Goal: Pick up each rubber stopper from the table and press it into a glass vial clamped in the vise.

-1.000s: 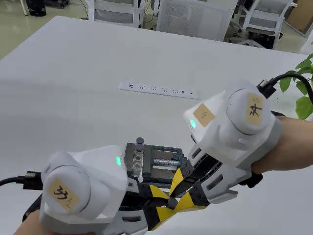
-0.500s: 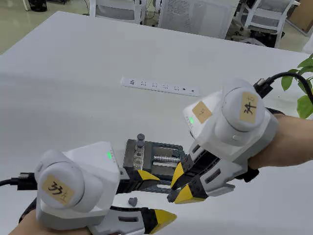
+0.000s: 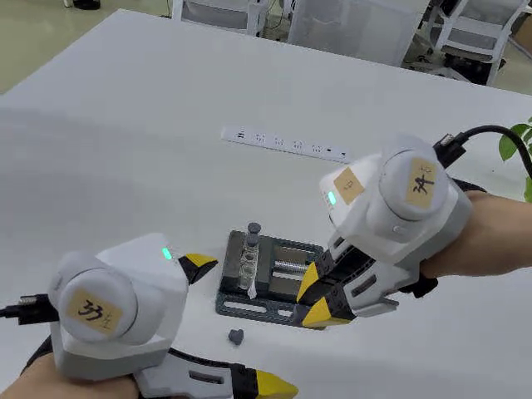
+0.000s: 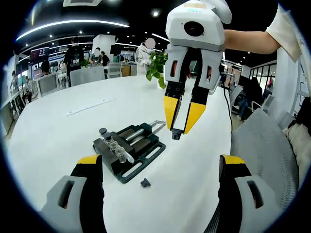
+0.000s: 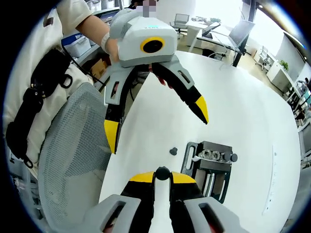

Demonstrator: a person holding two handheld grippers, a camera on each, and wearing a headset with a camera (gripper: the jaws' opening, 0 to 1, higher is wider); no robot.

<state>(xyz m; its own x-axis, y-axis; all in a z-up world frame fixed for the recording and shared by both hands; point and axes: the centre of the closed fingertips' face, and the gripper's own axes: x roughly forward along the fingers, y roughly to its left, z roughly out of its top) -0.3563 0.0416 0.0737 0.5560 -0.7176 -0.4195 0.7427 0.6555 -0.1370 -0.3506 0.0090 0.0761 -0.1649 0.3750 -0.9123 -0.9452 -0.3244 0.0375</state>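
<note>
We hold a rubber stopper [image 4: 176, 135] clamped in our right gripper [image 3: 314, 301] near the vise [image 3: 249, 307];
left gripper [image 3: 239, 326] jaws wide apart; loose stopper [image 3: 236, 337] between them.

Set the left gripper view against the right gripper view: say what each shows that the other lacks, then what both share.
Left gripper view: the right hand-held gripper from the front, white body above yellow-tipped jaws. Right gripper view: the left hand-held gripper from the front, jaws wide apart. Both: the vise with its vials, a loose stopper on the table beside it, and the gripped stopper in the right hand-held gripper.
</note>
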